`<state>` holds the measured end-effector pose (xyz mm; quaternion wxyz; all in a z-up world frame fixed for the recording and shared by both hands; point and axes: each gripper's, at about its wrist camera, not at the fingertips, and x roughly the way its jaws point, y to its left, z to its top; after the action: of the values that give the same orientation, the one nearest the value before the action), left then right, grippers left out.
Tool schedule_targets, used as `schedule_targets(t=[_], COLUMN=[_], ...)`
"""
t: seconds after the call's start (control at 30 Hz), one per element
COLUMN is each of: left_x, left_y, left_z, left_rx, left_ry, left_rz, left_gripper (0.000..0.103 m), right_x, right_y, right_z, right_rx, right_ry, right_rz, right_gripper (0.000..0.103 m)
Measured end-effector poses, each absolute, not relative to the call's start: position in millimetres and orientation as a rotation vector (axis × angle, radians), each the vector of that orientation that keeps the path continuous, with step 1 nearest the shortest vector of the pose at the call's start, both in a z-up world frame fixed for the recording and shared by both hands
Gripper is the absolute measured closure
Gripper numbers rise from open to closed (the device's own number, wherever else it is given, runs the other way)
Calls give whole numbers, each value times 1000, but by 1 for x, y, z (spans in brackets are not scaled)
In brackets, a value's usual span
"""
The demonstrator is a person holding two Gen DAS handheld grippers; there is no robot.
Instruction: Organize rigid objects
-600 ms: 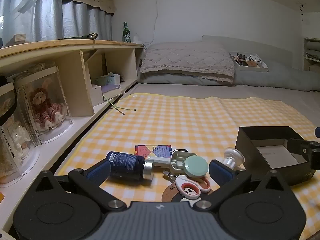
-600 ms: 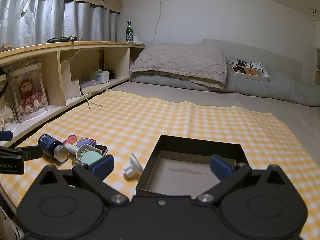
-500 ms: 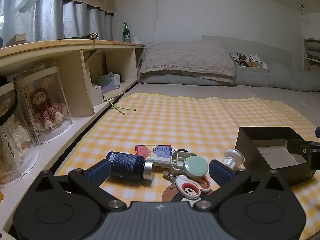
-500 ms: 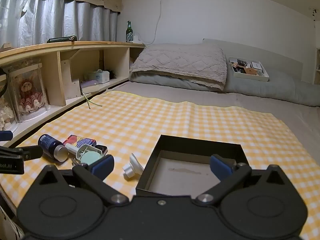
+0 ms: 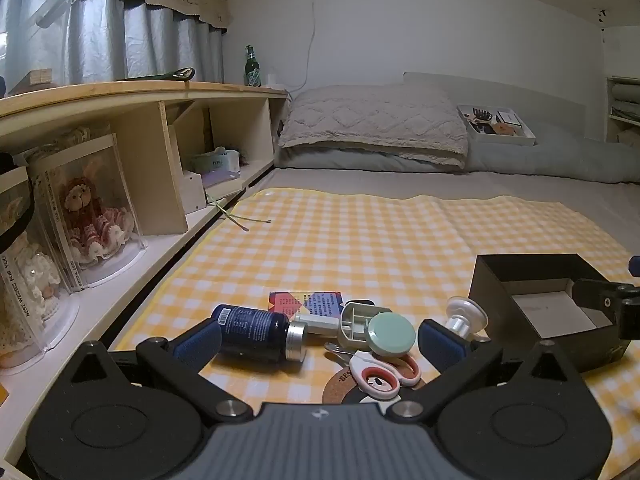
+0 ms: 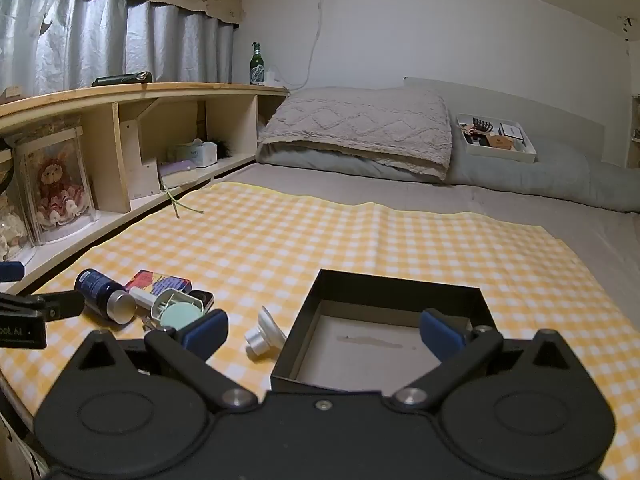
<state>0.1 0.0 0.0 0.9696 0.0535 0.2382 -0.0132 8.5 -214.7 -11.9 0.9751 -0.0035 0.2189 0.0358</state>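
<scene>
Left jaws: your left gripper (image 5: 319, 340) is spread wide and empty, hovering just short of the pile.
Right jaws: your right gripper (image 6: 323, 330) is spread just as wide, nothing between the pads, aimed into the black box (image 6: 390, 292).
Nearest the left jaws: the dark blue bottle (image 5: 256, 330) lies on its side; beside it sit the round mint-lidded case (image 5: 374, 330), the scissors (image 5: 384, 370) on a cork coaster (image 5: 340, 380), and a colourful card (image 5: 306, 302) behind.
Between pile and box: a small white knob-shaped piece (image 6: 264, 334) lies tipped just beside the box's left wall.
Surface: everything rests on the yellow checked cloth (image 6: 320, 236) on the bed.
Progress: you seem to be at the start; the box looks empty and every item is outside it.
Left to do: judging by the layout, each piece needs moving into the box.
Hard to see: your gripper body covers the coaster's near edge and the box's near wall; a white tube under the case is mostly hidden.
</scene>
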Motion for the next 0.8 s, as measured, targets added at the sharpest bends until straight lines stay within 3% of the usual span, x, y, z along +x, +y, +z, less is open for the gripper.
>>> schedule_targets(t=[0.8], left_x=[0], left_y=[0], left_z=[0], left_rx=[105], left_ry=[478], left_rz=[-26], left_gripper=[0], right_x=[9], right_y=[-215], right_z=[-13], right_rx=[-6], right_ry=[445], right_rz=[74], right_gripper=[0])
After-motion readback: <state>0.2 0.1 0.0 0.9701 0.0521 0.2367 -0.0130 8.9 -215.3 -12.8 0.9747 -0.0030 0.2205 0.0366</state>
